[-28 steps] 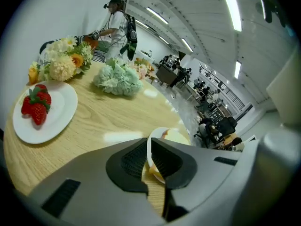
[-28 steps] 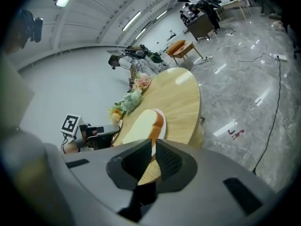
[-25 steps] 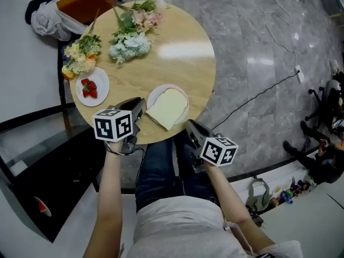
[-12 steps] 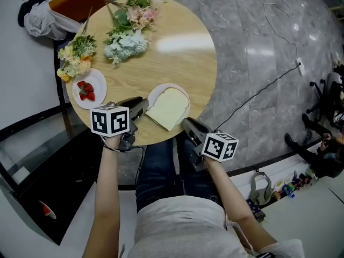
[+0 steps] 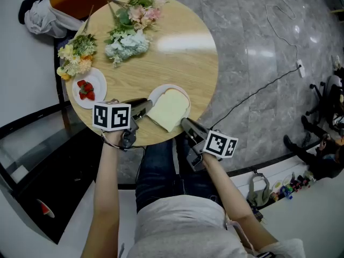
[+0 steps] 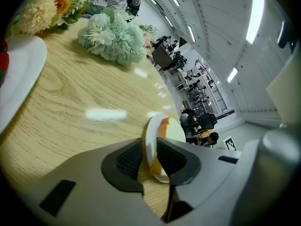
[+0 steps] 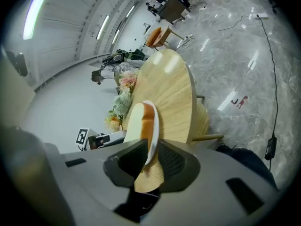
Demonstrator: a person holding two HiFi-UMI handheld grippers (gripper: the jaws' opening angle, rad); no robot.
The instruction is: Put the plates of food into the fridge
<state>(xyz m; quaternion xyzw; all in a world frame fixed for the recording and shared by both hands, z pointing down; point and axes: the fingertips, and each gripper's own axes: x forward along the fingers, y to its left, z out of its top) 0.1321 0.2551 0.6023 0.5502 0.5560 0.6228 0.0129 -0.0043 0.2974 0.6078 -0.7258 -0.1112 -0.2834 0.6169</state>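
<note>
Left gripper (image 5: 142, 108) and right gripper (image 5: 187, 125) are each closed narrow on opposite rims of the bread plate (image 5: 157, 93) at the table's (image 5: 183, 52) near edge, so lift both together and level or the slice slides.

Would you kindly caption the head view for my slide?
Left gripper and right gripper grip the bread plate on the round table.

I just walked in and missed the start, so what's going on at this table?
A person at a round wooden table has a hand-held gripper in each hand. The left hand-held gripper and the right hand-held gripper are both closed on opposite edges of the bread plate, which rests on the table. The strawberry plate sits untouched.
</note>
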